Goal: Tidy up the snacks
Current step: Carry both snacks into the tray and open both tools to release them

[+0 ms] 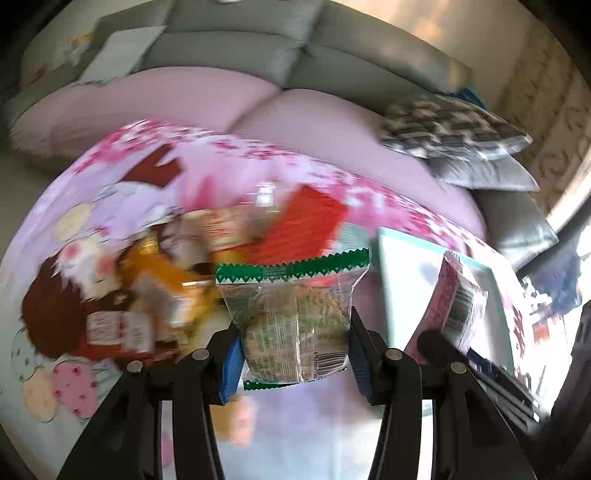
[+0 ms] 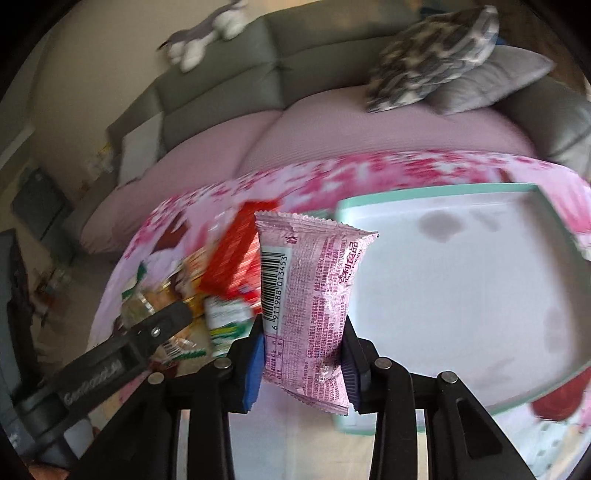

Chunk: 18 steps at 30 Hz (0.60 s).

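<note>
My left gripper (image 1: 293,352) is shut on a clear snack packet with green zigzag edges (image 1: 291,314), lifted above the pink flowered tablecloth (image 1: 229,162). My right gripper (image 2: 304,354) is shut on a pink snack packet (image 2: 310,295) with a barcode, held upright just left of a white tray with a mint rim (image 2: 461,288). In the left wrist view the pink packet (image 1: 458,306) and the right gripper's finger (image 1: 436,341) show to the right, in front of the tray (image 1: 406,280). A blurred pile of snacks (image 1: 177,280), with a red packet (image 1: 303,225), lies on the cloth at left.
A sofa with pink seat cushions (image 2: 295,129) and grey backs stands behind the table. Patterned and grey pillows (image 2: 436,59) lie at its right end, a plush toy (image 2: 207,33) on its back. The left gripper's finger (image 2: 162,325) crosses the right wrist view at lower left.
</note>
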### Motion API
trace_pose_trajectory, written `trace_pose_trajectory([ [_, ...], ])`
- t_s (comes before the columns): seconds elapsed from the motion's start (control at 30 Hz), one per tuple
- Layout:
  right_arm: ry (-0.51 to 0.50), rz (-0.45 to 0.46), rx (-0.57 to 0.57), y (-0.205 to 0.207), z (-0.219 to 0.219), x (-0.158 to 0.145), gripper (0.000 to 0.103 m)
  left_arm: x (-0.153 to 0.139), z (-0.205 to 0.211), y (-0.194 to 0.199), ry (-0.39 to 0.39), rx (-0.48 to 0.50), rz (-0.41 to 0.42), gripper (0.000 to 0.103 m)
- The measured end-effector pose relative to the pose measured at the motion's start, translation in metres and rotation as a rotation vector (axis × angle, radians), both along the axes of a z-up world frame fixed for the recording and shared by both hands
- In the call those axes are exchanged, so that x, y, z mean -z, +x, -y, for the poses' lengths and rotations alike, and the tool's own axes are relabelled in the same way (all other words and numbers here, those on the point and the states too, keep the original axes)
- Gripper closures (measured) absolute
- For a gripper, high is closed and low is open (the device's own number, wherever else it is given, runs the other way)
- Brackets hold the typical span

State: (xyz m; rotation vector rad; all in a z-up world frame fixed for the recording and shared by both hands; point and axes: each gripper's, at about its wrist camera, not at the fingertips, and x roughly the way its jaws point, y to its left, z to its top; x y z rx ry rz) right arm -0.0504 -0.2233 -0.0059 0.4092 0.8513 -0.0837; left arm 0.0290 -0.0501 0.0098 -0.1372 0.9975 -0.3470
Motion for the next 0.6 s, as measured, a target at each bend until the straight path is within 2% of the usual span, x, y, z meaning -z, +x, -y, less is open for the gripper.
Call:
trace_pose_trajectory([
  [0.4,-0.054,-0.075,0.432,-0.054,0.141,0.008,0.064,0.004,0.121,-0.033,0.034,0.308,0.032,0.052],
  [0.6,-0.034,-0.092,0.541,-0.077,0.181,0.017,0.064,0.022,0.158,-0.045,0.079,0.399,0.016,0.052],
])
